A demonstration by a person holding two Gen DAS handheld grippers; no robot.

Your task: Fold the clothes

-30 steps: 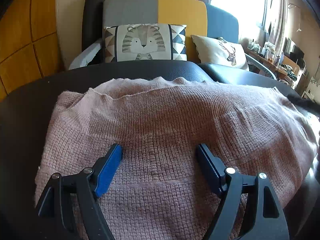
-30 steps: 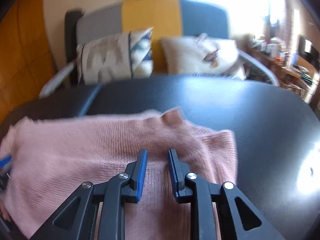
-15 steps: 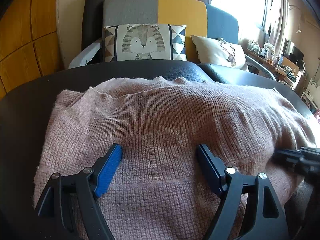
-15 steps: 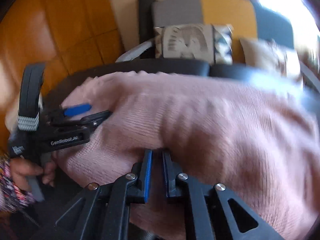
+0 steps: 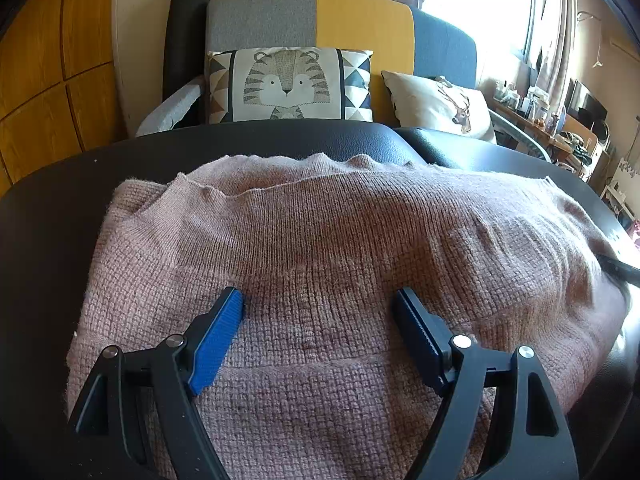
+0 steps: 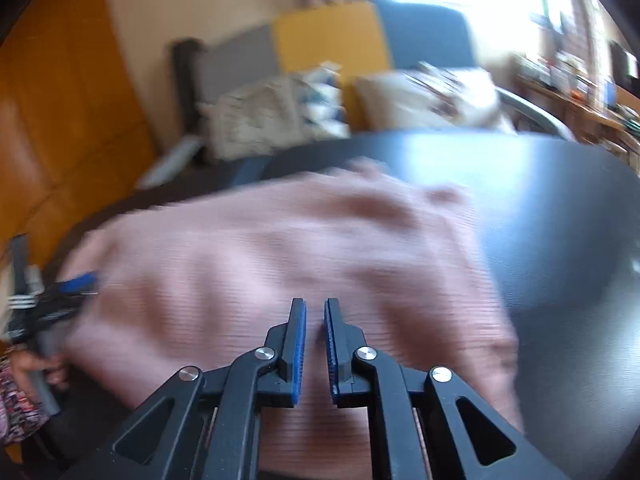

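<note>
A pink knitted sweater (image 5: 320, 240) lies folded into a wide pile on the black table (image 5: 48, 208). My left gripper (image 5: 318, 298) stands open over its near part, the blue pads wide apart with knit showing between them. The right wrist view is blurred by motion. In it my right gripper (image 6: 315, 306) hovers over the sweater (image 6: 280, 248) near its right end, its jaws drawn together to a narrow slit with no fabric pinched between them. The left gripper (image 6: 76, 284) shows at that view's left edge, held by a hand (image 6: 32, 364).
Behind the table stands a sofa (image 5: 360, 24) with a tiger cushion (image 5: 286, 84) and a deer cushion (image 5: 436, 100). Wooden panels (image 5: 44, 80) line the left wall. Cluttered shelves (image 5: 560, 120) sit at the right under a bright window. Bare black tabletop (image 6: 560, 208) lies right of the sweater.
The right gripper swung left across the sweater, then back toward its right end, and its jaws narrowed. The left gripper stayed put and open. The sweater barely shifted.
</note>
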